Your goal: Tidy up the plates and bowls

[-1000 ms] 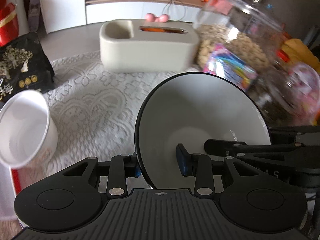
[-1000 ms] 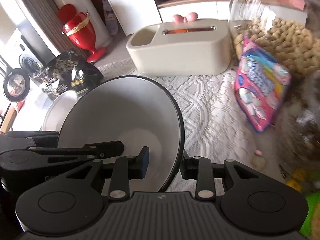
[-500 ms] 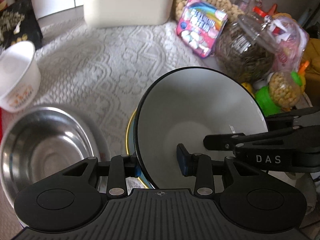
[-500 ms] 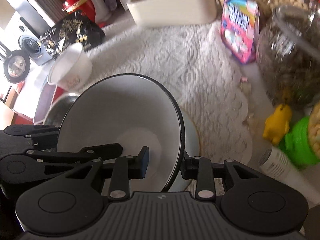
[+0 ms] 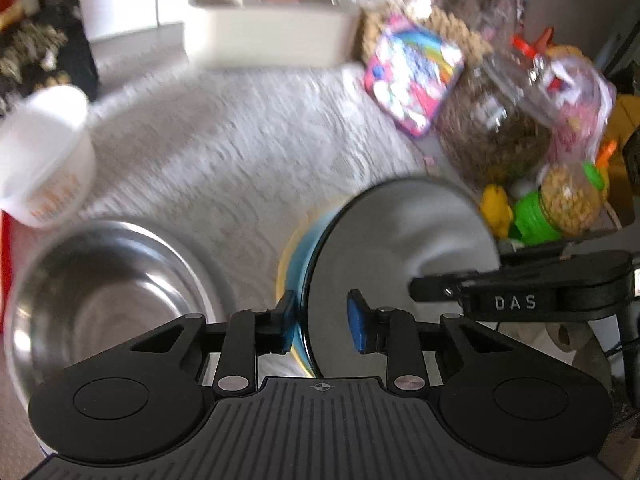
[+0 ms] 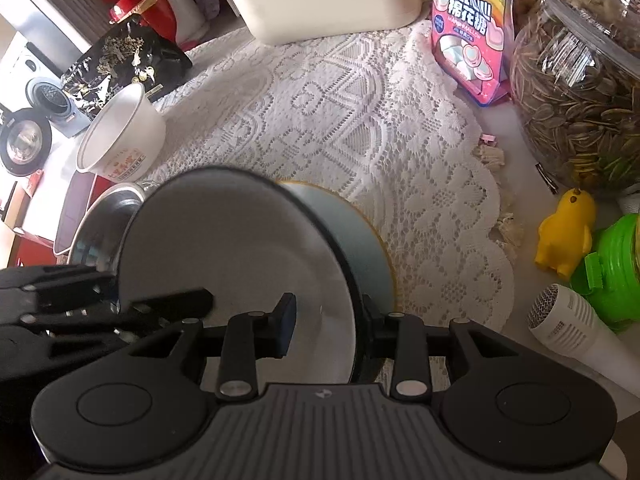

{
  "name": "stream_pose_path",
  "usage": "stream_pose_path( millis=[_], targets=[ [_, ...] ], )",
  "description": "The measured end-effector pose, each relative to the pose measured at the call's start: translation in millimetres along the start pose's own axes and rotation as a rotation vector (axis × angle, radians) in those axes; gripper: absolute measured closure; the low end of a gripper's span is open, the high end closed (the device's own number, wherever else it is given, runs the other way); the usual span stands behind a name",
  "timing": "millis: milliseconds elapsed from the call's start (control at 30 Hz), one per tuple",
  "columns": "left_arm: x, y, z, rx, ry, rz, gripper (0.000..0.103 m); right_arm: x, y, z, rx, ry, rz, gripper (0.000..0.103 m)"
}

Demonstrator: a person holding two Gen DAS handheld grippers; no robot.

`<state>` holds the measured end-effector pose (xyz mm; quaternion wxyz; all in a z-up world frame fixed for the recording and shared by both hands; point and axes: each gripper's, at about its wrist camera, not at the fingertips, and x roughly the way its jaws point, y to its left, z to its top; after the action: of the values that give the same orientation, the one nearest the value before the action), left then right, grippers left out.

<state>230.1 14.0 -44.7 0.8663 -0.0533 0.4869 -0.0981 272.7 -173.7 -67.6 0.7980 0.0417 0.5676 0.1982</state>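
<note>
Left wrist view: left gripper (image 5: 322, 326) fingers spread either side of the white bowl (image 5: 396, 248) rim, gap showing, not pinching. Bowl sits over the blue plate (image 5: 298, 240); steel bowl (image 5: 104, 280) just beside.

Right wrist view: right gripper (image 6: 328, 326) fingers straddle the opposite rim; grip cannot be told. Sharper here: lace tablecloth (image 6: 360, 120), paper cup (image 6: 120, 140), plate's gold edge.

Step, by my reading: stacking bowl on plate. Next calls for both sides to release and back off level.
</note>
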Motion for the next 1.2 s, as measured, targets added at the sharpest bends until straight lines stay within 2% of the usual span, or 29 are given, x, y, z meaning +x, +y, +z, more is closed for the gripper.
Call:
stream_pose_path(
  millis=[67,233,367,533,733,900,1067,1200],
  targets=[
    [-8,1,4,0.014,-0.031,0.021,0.076,-2,2,3,-0.004,-0.013,-0.011,0.07],
    [-8,-8,5,0.073,-0.026,0.04,0.076,-6,7,8,-0.019,-0.032,-0.048,0.069],
    [0,-13,-1,0.101,-0.005,0.054,0.077,-12,16,3,-0.083,-0.068,-0.092,0.069],
    [-2,-16,-2,0.123,-0.023,0.078,0.078,-21,25,0,-0.164,-0.121,-0.157,0.07],
    [-9,-14,3,0.133,-0.062,0.127,0.078,-30,12,2,-0.132,-0.154,-0.176,0.07],
    [-4,-13,5,0.137,-0.038,0.126,0.078,-29,0,0,-0.093,-0.152,-0.173,0.069],
    [-6,-6,8,0.088,-0.014,0.029,0.078,-27,-5,-3,-0.074,-0.142,-0.147,0.069],
    [-19,2,15,0.051,-0.05,-0.024,0.078,-34,-3,-1,-0.065,-0.178,-0.146,0.069]
  ],
)
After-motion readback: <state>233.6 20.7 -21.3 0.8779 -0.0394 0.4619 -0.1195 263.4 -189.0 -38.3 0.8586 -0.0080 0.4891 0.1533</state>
